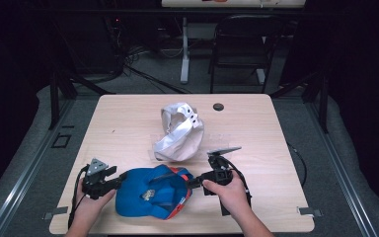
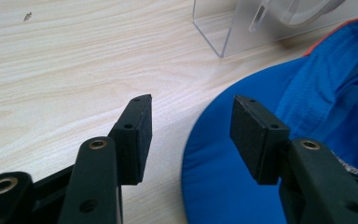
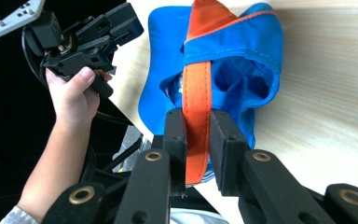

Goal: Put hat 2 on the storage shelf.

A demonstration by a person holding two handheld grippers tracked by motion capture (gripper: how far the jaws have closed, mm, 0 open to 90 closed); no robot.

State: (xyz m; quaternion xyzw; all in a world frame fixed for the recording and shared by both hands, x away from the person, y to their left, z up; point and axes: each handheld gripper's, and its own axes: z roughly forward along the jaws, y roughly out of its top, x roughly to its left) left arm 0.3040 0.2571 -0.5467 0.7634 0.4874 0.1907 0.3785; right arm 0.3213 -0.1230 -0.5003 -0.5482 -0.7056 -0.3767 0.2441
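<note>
A blue cap (image 1: pixel 138 195) with orange trim lies upside down near the table's front edge. My right gripper (image 1: pixel 193 181) holds it from the right, and in the right gripper view the gripper (image 3: pixel 197 149) is shut on the cap's orange strap (image 3: pixel 196 88). At the cap's left edge my left gripper (image 1: pixel 117 180) stands open. In the left gripper view the gripper (image 2: pixel 191 135) has one jaw over bare wood and the other over the blue brim (image 2: pixel 214 186), gripping nothing. My left hand (image 3: pixel 74 88) and its gripper appear across the cap in the right gripper view.
A white cap (image 1: pixel 182 129) sits on a clear plastic stand (image 2: pixel 233 28) at the middle of the wooden table (image 1: pixel 123 123). A black round cable hole (image 1: pixel 218 106) lies at the far side. A black chair (image 1: pixel 242 44) stands beyond the table.
</note>
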